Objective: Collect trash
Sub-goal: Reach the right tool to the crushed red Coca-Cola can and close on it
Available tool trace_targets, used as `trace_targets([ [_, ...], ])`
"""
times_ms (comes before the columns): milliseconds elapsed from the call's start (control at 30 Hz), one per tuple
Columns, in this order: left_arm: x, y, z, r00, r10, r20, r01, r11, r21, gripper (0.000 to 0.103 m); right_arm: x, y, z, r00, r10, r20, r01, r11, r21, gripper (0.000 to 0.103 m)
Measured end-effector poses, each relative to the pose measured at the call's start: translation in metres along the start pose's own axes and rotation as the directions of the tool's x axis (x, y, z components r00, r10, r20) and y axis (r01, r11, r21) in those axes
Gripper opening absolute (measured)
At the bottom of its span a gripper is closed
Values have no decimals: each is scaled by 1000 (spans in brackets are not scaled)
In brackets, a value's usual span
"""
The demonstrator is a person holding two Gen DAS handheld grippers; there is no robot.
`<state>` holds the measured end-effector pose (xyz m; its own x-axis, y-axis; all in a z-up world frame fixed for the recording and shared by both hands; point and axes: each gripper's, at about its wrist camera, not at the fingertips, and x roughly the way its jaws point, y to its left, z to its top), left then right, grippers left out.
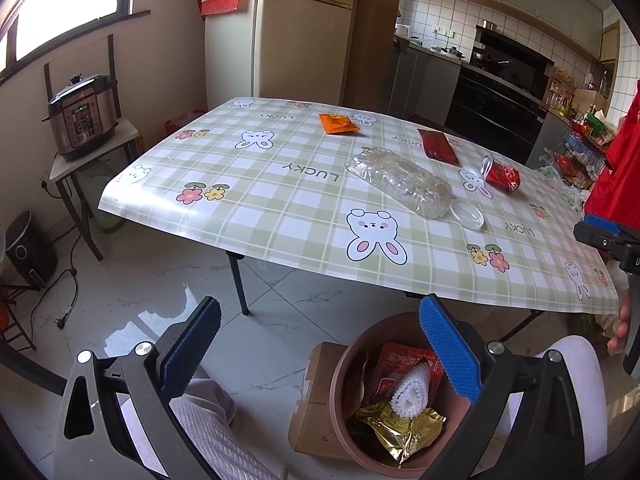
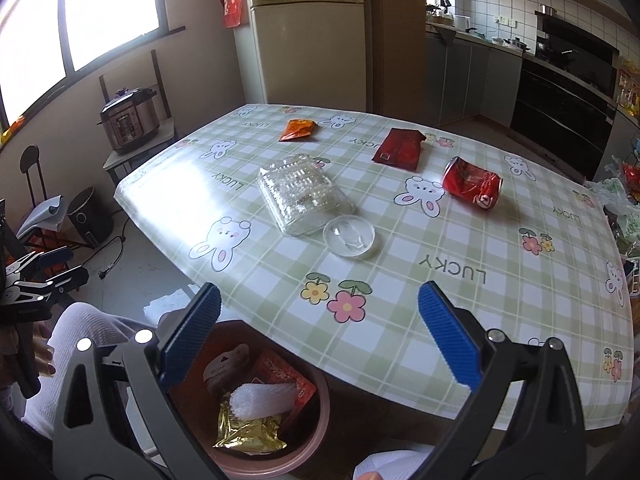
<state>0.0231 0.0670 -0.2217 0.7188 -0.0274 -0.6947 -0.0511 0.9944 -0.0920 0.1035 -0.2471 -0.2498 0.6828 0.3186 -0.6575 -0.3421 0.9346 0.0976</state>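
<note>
A table under a green checked rabbit-print cloth carried five pieces of trash: an orange snack packet and a dark red wrapper toward the far side, a crushed red can to the right, and in the middle a clear plastic tray with a round clear lid touching its near corner. Below the near edge stood a pink bin holding a gold foil wrapper, a white foam roll and red packets, beside a cardboard box. A pressure cooker sat on a side stand well apart. Nothing lay between the tongs and the table. The left gripper hovered over the bin, jaws spread wide and empty; the right gripper hung above the table's near edge, likewise agape and empty.
</note>
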Motion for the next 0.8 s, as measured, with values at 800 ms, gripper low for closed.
trace_targets([
  [800, 127, -35, 130, 999, 3, -42, 2, 994, 110, 97, 160, -135, 91, 968, -169, -188, 103, 943, -317, 97],
])
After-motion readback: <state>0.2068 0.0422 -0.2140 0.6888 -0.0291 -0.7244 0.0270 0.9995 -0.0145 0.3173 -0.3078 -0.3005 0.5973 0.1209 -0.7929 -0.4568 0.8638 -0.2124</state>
